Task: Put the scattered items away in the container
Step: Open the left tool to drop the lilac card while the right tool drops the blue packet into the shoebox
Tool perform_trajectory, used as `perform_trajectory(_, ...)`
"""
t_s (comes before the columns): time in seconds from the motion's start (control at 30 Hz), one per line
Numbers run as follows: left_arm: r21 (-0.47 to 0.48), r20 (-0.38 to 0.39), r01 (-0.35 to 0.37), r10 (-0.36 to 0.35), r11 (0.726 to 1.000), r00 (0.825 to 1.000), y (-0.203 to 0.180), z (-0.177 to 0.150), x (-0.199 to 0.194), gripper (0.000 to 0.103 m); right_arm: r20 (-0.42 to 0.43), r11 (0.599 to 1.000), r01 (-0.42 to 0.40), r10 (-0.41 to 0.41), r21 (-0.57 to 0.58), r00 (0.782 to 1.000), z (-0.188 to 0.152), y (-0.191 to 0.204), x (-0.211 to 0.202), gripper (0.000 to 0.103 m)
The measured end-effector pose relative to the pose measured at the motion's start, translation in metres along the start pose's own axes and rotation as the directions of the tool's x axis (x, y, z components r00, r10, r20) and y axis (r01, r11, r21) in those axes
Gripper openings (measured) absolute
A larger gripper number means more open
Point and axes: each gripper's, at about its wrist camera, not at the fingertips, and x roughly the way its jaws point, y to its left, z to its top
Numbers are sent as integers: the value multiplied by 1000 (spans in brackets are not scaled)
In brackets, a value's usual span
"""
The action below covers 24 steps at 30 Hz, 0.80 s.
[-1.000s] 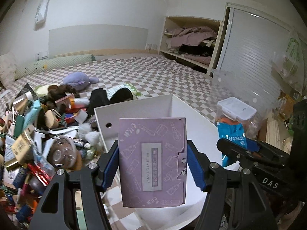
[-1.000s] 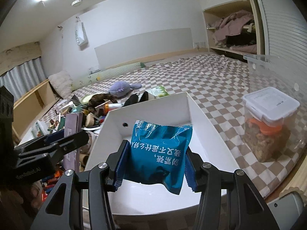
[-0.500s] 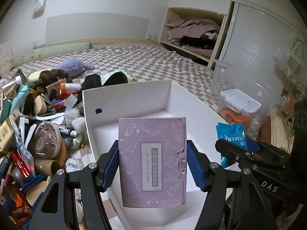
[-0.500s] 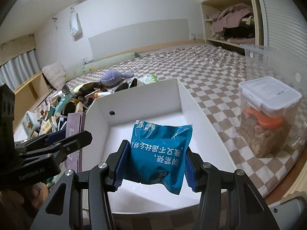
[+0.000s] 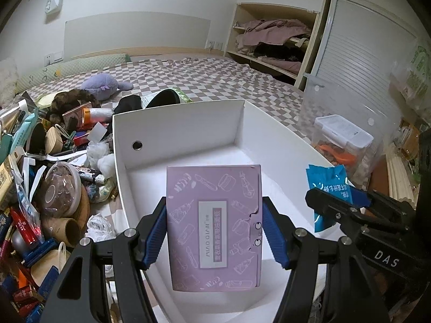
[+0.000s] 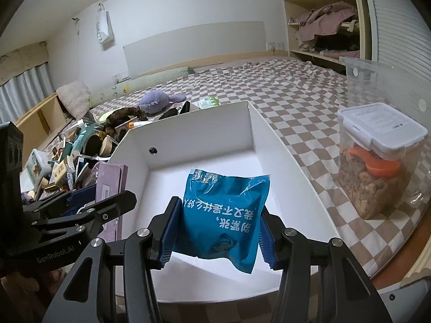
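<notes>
Over the white box (image 5: pixel 188 118) on the checked bedspread (image 5: pixel 215 80), both grippers hang side by side, each w/ one item. Left gripper (image 5: pixel 214 231) has its blue pads clamped on the side edges of a flat lilac carton (image 5: pixel 214 226), jaws about half open since the carton is that wide; carton stands upright, printed face toward the camera, lower edge above the box's bare white floor. Right gripper (image 6: pixel 215 228) is squeezing a teal snack packet (image 6: pixel 223 212), also roughly half open; the soft film bulges and creases btw the pads, top seal up, one bottom corner drooping below the fingers. Both packs sit inside the box's outline but not yet touching its floor, as far as I can tell.

Box looks empty, so I'd say the task is barely begun. Its long open top faces the person, prob. set there so both hands can drop things w/o crossing.

Most of the clutter pile (image 5: pixel 48 177) lies just beside the box's left wall: tubes, a clear-lidded round tub (image 5: pixel 58 188), cardboard rolls, cartons. A purple plush (image 5: pixel 103 84) lies farther back. On the right, well apart from the pile, a lidded clear canister (image 6: pixel 377 158) w/ brown contents and an orange scoop stands inside a bigger clear bin (image 6: pixel 388 80); looks like storage, not part of the mess.

Next move, I'd guess: let go of both. Carton is rigid and should fall flat; the packet is light and may slide.
</notes>
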Motion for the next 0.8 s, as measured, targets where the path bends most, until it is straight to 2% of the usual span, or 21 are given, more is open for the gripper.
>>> perform_trajectory(0.8, -15, -14, 7, -7, 1000, 1000, 5, 1, 3, 66, -38, 1000, 7, -7, -3, 999, 3, -5, 14, 53)
